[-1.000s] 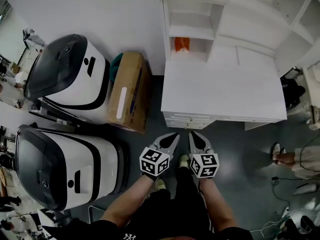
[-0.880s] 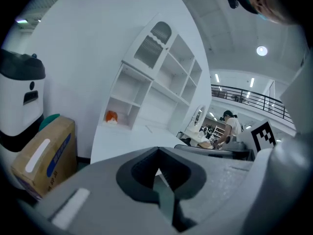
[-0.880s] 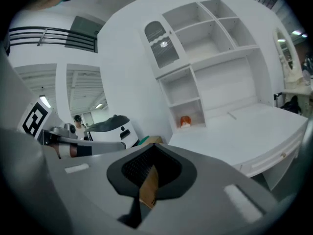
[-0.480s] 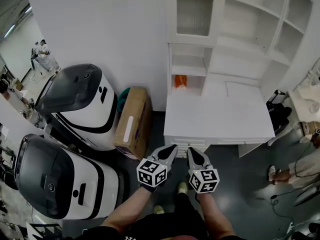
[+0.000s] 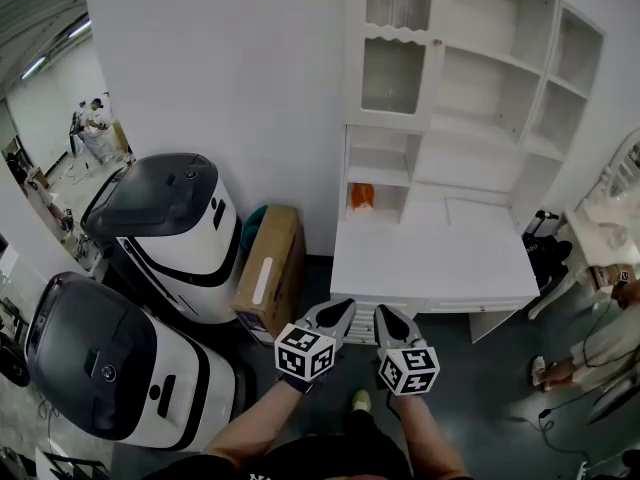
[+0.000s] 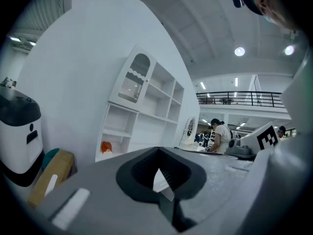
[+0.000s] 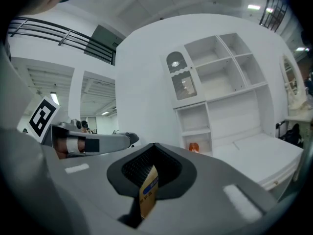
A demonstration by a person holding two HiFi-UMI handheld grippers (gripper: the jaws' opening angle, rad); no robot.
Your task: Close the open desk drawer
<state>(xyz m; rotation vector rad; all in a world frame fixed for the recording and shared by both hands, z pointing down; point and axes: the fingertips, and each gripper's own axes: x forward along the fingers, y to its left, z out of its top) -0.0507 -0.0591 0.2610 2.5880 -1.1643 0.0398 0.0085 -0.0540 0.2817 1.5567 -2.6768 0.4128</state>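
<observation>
Left claw (image 5: 343, 309), right claw (image 5: 381, 312) risen, shut, desk (image 5: 440, 258) front mostly hidden.

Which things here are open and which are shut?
Left tool, shut, nothing in it.
Right tool, shut, nothing in it.
Glass cabinet door, shut.
Cardboard box, closed.
Desk drawers, mostly hidden behind the tools, so I can't tell.
</observation>
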